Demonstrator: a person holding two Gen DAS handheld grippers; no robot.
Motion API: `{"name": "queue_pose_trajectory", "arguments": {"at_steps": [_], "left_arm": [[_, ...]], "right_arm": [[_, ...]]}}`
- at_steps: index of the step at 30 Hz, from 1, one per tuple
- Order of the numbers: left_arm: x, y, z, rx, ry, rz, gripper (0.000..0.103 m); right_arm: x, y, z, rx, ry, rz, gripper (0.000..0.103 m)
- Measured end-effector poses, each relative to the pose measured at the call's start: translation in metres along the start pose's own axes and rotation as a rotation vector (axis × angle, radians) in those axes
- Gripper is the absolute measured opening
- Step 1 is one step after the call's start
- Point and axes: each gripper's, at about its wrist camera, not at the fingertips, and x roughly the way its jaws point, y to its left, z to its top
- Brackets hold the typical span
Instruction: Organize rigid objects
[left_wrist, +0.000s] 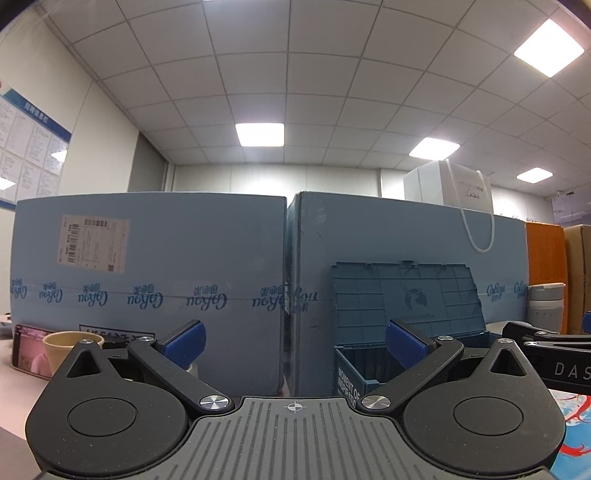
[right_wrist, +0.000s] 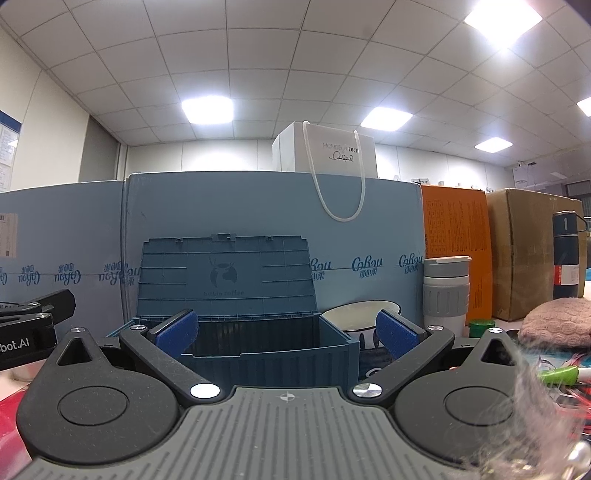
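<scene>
Both grippers sit low at table height, level and pointing forward. Right gripper (right_wrist: 286, 332) has its jaws spread wide with nothing between them, and the open blue storage box (right_wrist: 269, 350) stands just ahead of it, lid (right_wrist: 225, 277) tipped back against the blue cartons (right_wrist: 258, 206) so the mouth is clear for loading. Left gripper (left_wrist: 294, 345) is equally wide and empty; from there the box lies ahead and right. A bowl (right_wrist: 360, 314) waits just beside the box, a white tumbler (right_wrist: 446, 291) near it, a beige cup (left_wrist: 64, 349) far left.
</scene>
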Motion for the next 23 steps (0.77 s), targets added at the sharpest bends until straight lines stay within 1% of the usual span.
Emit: {"name": "queue_pose_trajectory", "arguments": {"at_steps": [23], "left_arm": [[0.0015,-0.0009,-0.0007,-0.002,0.002,0.006,0.103]], "right_arm": [[0.0031,0.0,-0.0005,-0.003,0.012,0.001,0.103]]}}
